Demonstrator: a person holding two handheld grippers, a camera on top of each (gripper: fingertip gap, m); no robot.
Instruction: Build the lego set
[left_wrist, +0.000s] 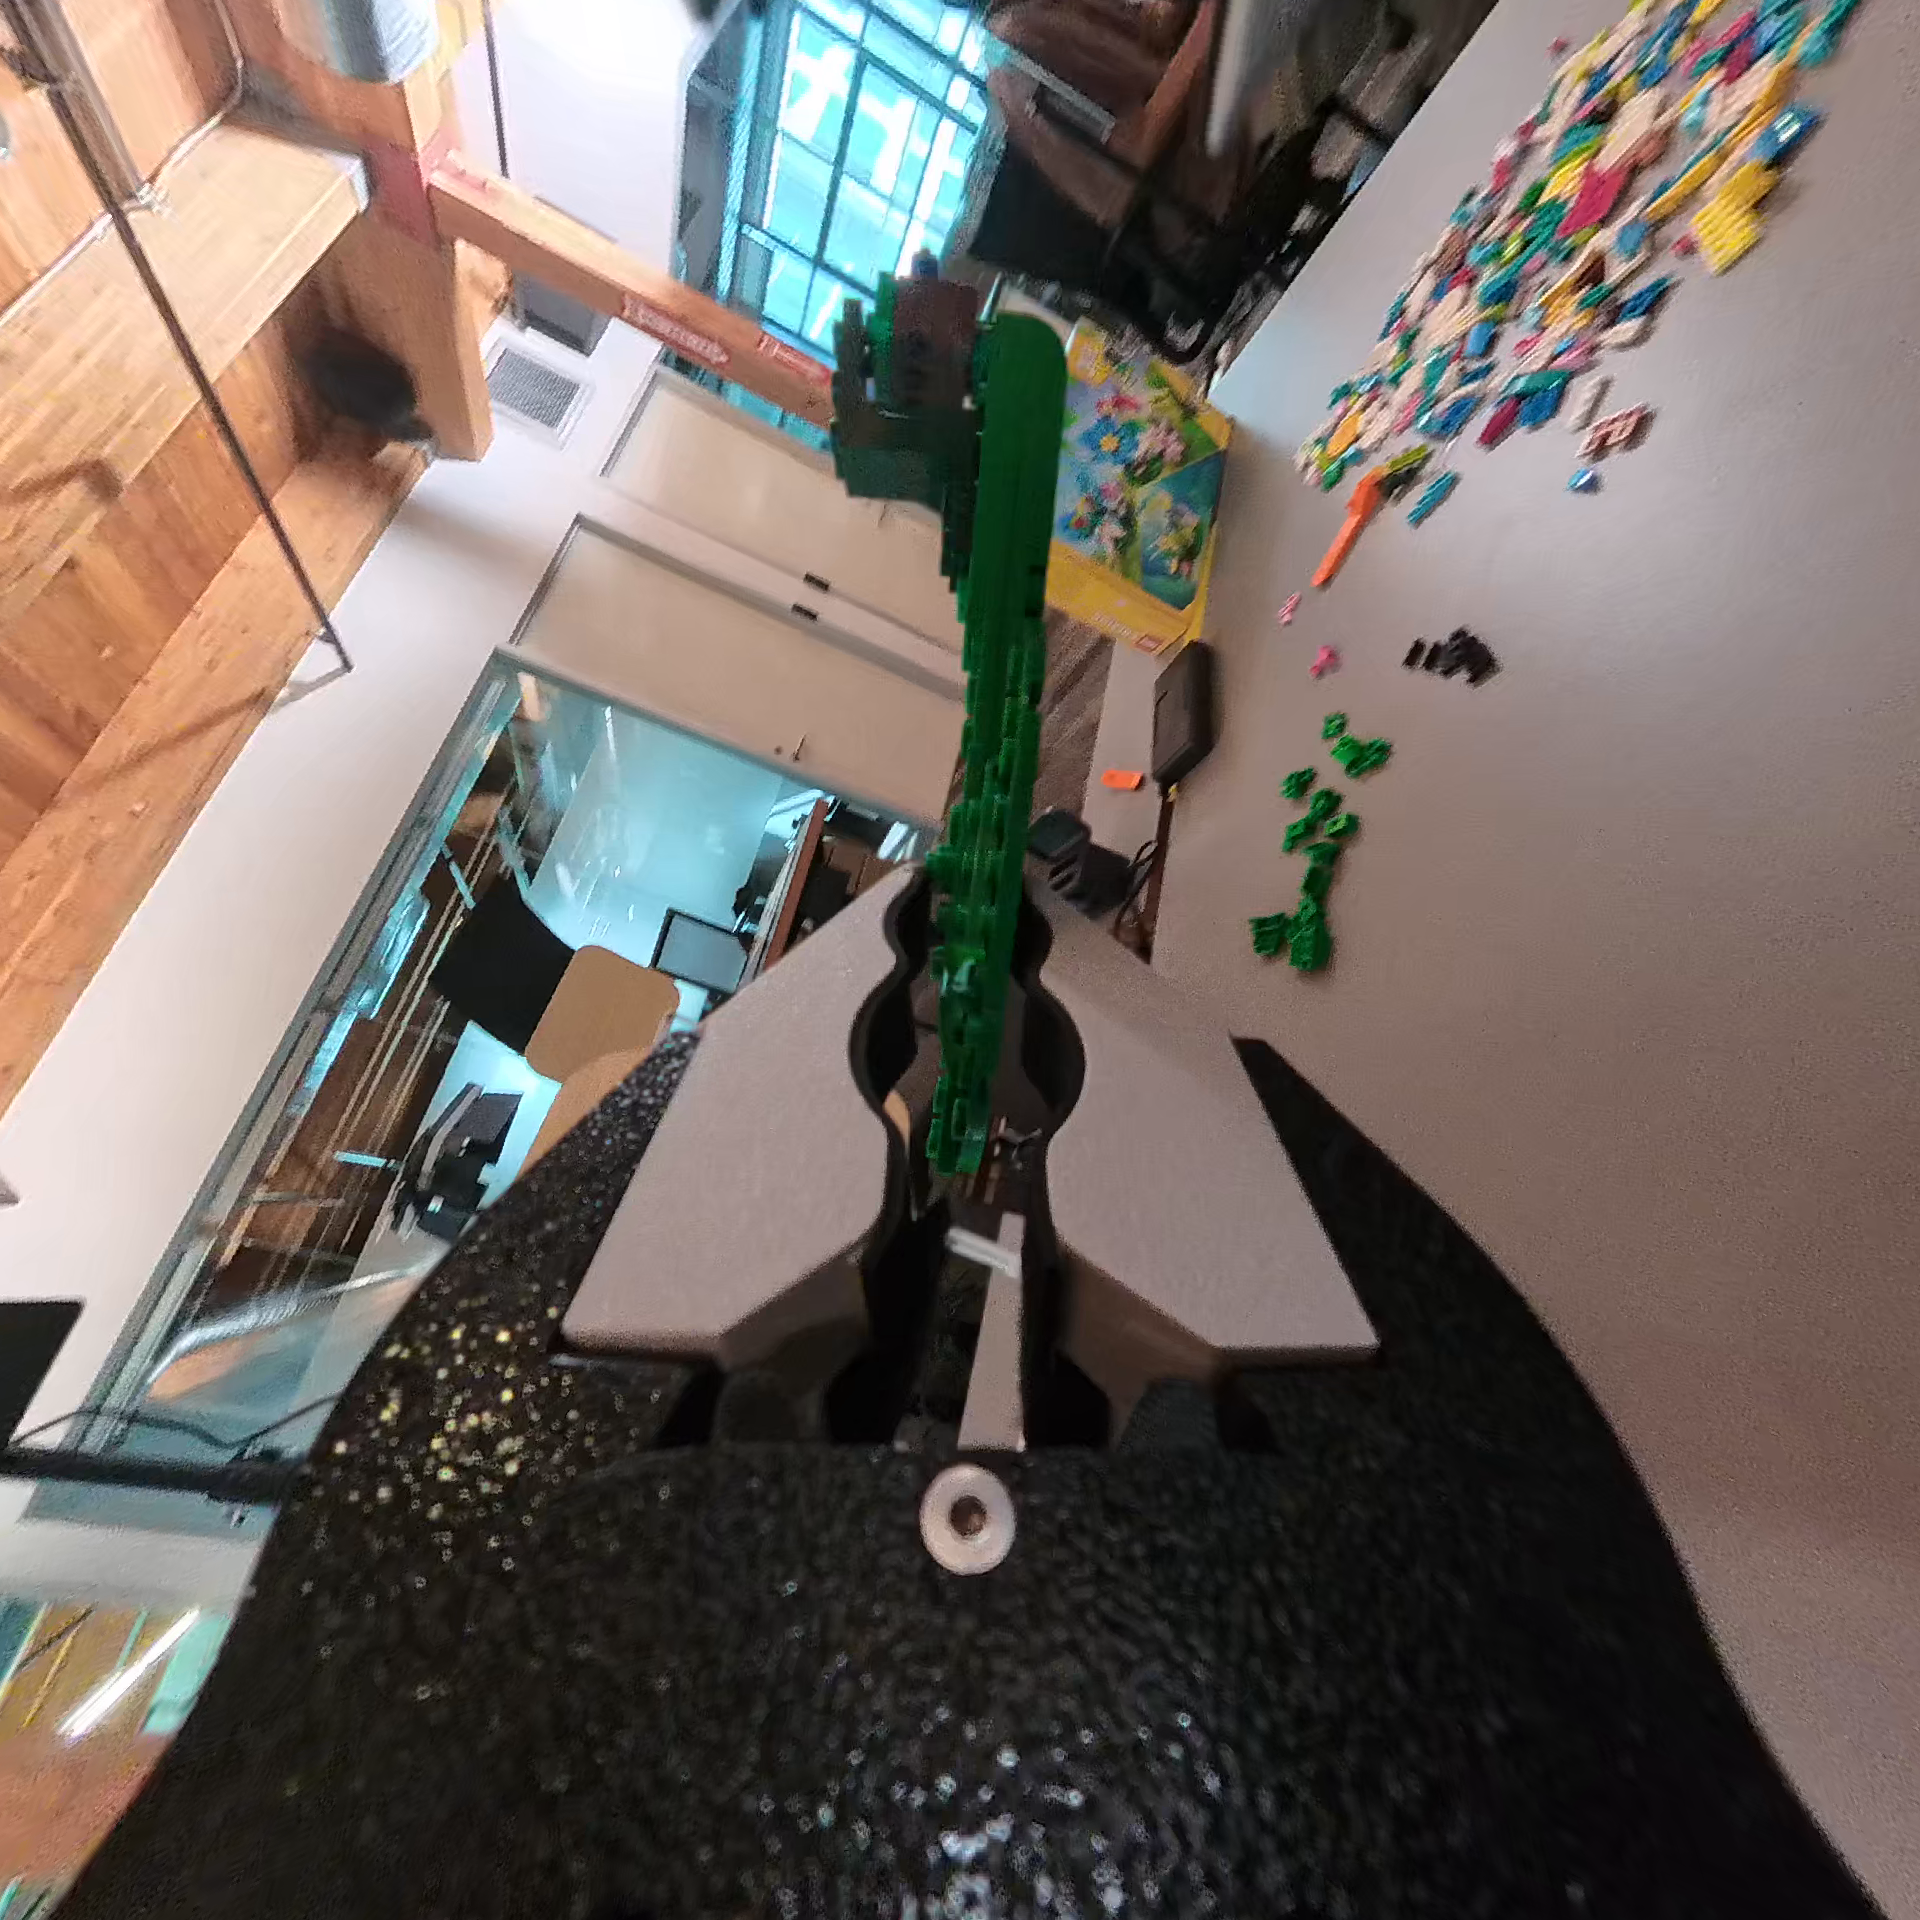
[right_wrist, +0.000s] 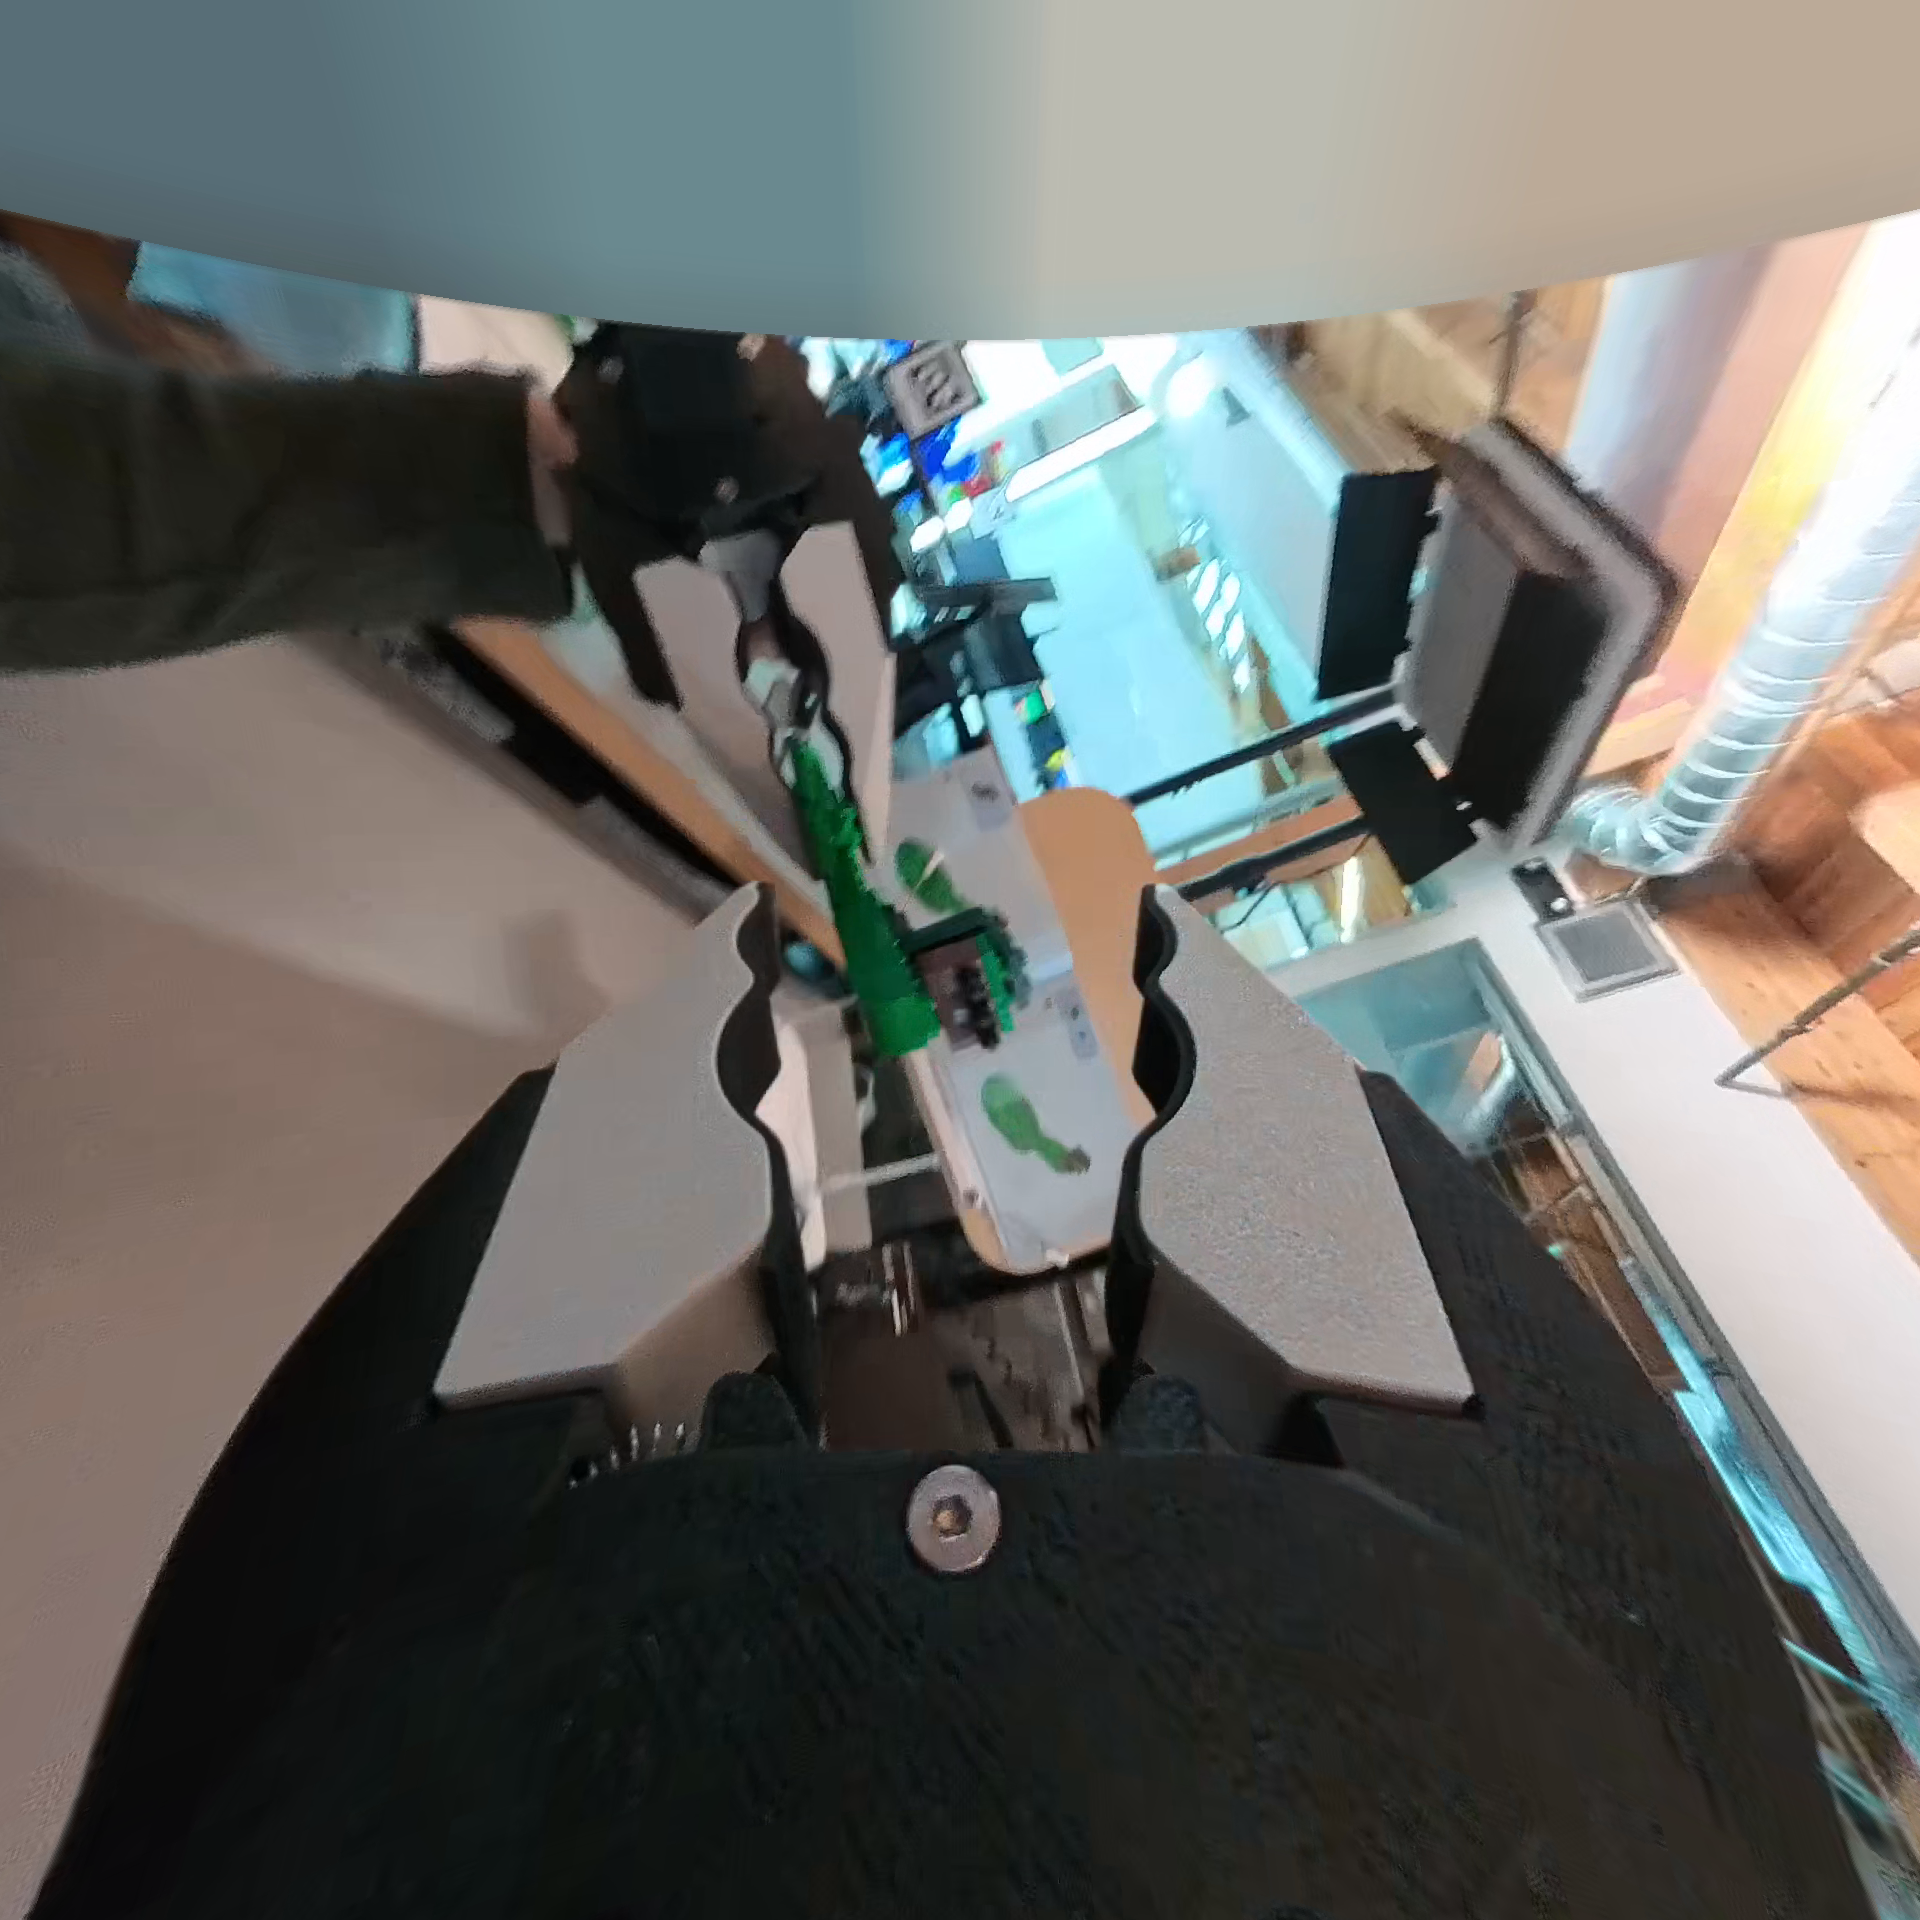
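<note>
the left claw at frame centre is clamped on the near end of a long green lego build, which runs up to a brown and green cluster. loose bricks cover the tabletop at upper right. the right claw gapes wide and empty, with the green build beyond it.

Counts on the pale grey counter:
one long green brick-built strip, one yellow printed cardboard box, one orange plastic tool, two hand-held grippers.
</note>
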